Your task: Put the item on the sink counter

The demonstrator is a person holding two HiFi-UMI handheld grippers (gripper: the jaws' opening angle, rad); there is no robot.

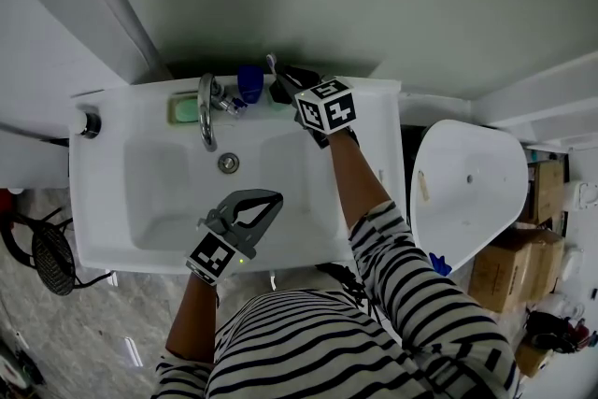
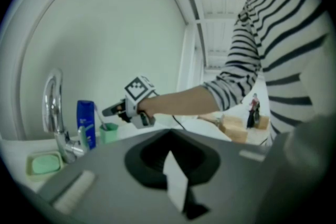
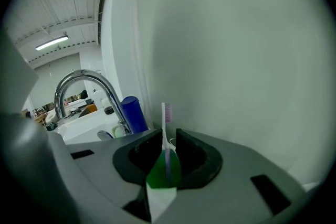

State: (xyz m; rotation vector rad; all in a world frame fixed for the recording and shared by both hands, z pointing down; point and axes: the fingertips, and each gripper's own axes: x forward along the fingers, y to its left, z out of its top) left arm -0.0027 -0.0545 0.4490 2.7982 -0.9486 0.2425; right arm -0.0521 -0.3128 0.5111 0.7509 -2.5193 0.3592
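A green cup (image 3: 163,171) with a white toothbrush (image 3: 166,123) standing in it lies between the jaws of my right gripper (image 3: 167,136). The jaws stand slightly apart around it. In the head view this gripper (image 1: 282,87) is at the back of the white sink counter (image 1: 372,107), just right of the blue bottle (image 1: 249,83), with the toothbrush (image 1: 272,62) poking out past its tip. The left gripper view shows the cup (image 2: 108,134) resting on the counter under that gripper (image 2: 111,110). My left gripper (image 1: 271,199) hangs shut and empty over the basin's front.
A chrome faucet (image 1: 206,110) and a green soap dish (image 1: 184,109) sit left of the bottle. The wall runs close behind the counter. A white toilet lid (image 1: 467,187) and cardboard boxes (image 1: 523,248) stand to the right of the sink.
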